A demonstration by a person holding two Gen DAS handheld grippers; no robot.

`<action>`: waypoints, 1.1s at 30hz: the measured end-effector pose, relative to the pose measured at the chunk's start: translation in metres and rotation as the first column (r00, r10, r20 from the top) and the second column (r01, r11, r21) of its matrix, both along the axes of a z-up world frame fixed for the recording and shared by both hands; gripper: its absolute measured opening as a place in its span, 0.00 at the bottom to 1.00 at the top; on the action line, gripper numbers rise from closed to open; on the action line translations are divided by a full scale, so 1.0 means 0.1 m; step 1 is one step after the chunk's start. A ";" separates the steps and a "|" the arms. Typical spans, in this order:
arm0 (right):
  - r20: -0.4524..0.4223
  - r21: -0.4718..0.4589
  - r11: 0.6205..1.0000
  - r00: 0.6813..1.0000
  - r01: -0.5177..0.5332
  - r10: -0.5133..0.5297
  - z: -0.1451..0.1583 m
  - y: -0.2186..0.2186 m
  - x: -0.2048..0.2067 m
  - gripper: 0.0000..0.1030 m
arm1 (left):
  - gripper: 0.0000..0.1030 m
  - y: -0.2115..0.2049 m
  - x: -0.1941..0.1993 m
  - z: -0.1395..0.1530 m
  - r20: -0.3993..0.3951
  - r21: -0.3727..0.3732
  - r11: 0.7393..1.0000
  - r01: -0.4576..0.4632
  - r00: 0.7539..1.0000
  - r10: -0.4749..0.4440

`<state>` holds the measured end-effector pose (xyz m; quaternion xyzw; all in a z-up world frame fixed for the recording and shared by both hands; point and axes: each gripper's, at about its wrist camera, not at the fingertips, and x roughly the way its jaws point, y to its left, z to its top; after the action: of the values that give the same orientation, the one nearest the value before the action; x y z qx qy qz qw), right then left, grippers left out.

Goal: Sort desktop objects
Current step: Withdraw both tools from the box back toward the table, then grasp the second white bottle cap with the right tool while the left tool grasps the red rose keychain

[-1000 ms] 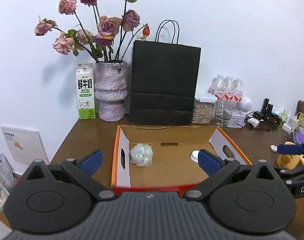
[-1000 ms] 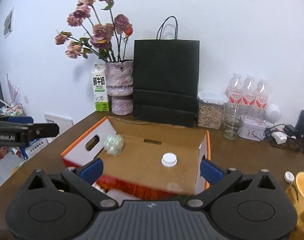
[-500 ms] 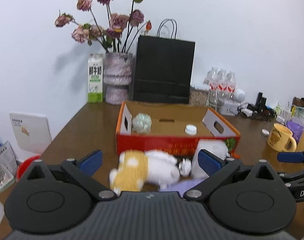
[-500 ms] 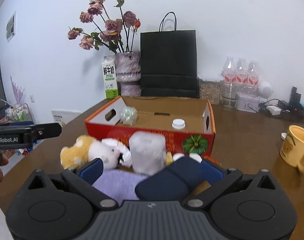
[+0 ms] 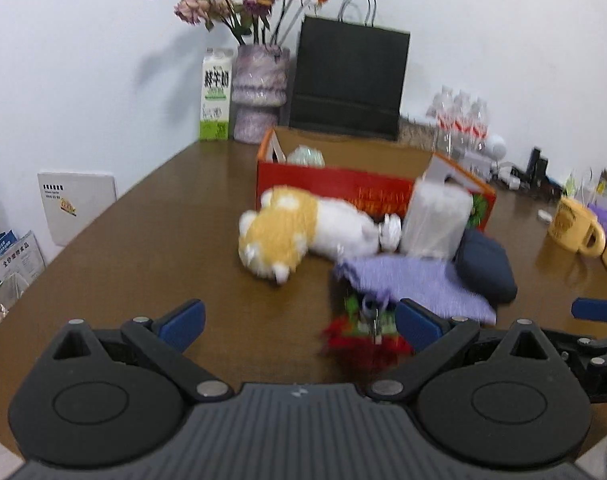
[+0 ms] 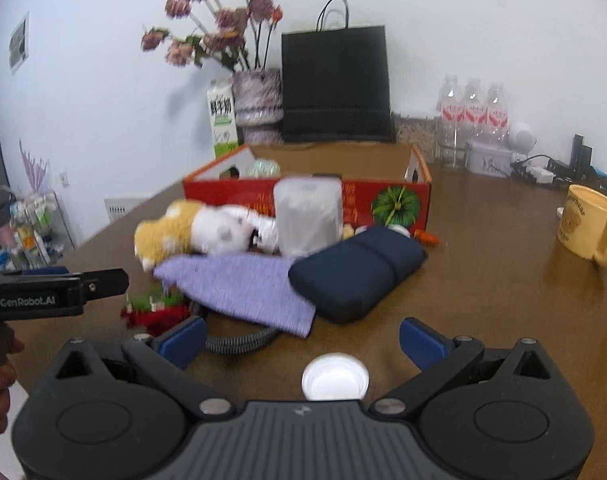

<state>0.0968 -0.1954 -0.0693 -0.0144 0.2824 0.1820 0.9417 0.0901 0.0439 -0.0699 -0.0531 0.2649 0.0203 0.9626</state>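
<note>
My left tongs [image 5: 299, 322] stand wide, nothing between the blue pads, held low above the brown bench [image 5: 143, 248]. My right tongs [image 6: 303, 338] are wide as well, also holding nothing; a white bottle cap [image 6: 335, 381] lies on the bench between their pads, close in at 6 o'clock of that view.

From the left view, the clutter sits in a heap from 12 to 2 o'clock. A yellow and white plush toy [image 5: 303, 232] lies on its side in front of the red cardboard box [image 5: 367, 196]. Just at 3 o'clock of the toy stands a white roll in clear wrap [image 5: 435, 220], touching the box front. A purple cloth [image 5: 415, 284] lies flat before them, and a dark blue pouch [image 5: 485, 266] rests on its right edge. A red and green item [image 5: 363, 336], too blurred for me to name, lies just inside my right-hand pad, at the near end of the cloth.

In the box I see a pale crinkled ball [image 5: 305, 156] near its left end. Behind the box, at 12 o'clock, stand a black paper bag [image 5: 349, 80], a vase of dried roses [image 5: 259, 92] and a milk carton [image 5: 216, 96]. A yellow mug [image 6: 589, 226] stands well apart at 3 o'clock.

In the right view, a dark coiled cable [image 6: 239, 342] pokes out from under the cloth, and a small orange carrot-like piece [image 6: 426, 237] lies at the box's right corner.
</note>
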 end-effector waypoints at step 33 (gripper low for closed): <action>-0.026 -0.029 1.000 1.000 0.004 -0.005 -0.35 -0.05 0.08 0.38 | 1.00 -0.21 0.12 -0.18 -0.075 0.040 0.996 0.084 0.994 -0.081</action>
<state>0.1050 -0.2004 -0.1038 -0.0249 0.2974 0.1761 0.9381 0.1019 0.0224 -0.0879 -0.0208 0.3014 -0.0118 0.9532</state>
